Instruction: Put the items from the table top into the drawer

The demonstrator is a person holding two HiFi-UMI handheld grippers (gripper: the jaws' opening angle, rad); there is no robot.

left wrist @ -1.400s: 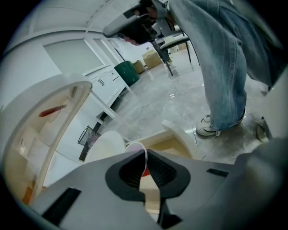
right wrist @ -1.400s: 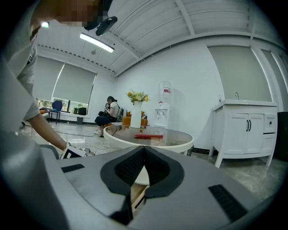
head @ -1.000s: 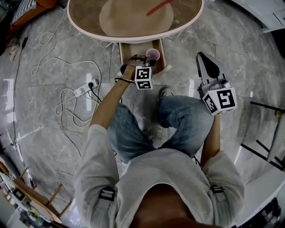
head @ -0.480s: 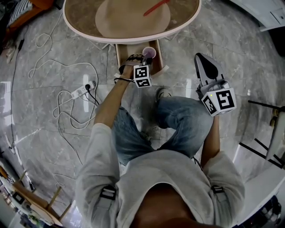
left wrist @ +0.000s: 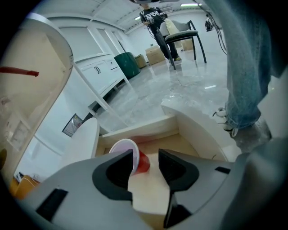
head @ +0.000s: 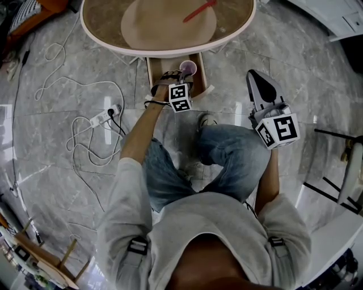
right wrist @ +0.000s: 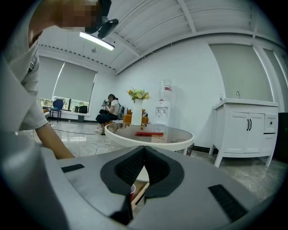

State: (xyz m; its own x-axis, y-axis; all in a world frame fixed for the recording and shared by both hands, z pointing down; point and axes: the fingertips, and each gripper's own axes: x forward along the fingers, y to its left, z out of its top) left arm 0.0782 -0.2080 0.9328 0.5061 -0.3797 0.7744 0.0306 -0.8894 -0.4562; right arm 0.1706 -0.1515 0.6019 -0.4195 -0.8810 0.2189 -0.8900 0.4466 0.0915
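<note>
Now the left gripper (left wrist: 146, 158) has its jaws wide apart; they have just been opening. A red plastic cup with a white inside (left wrist: 140, 161) sits in the open wooden drawer (left wrist: 139, 131), close by one jaw tip, and nothing squeezes it. The drawer sticks out from under the near edge of the round glass-topped bench (head: 113, 43). A flat red stick (head: 201, 9) lies on the bench. The right gripper (right wrist: 144, 152) has its jaws pressed together, holding nothing.
</note>
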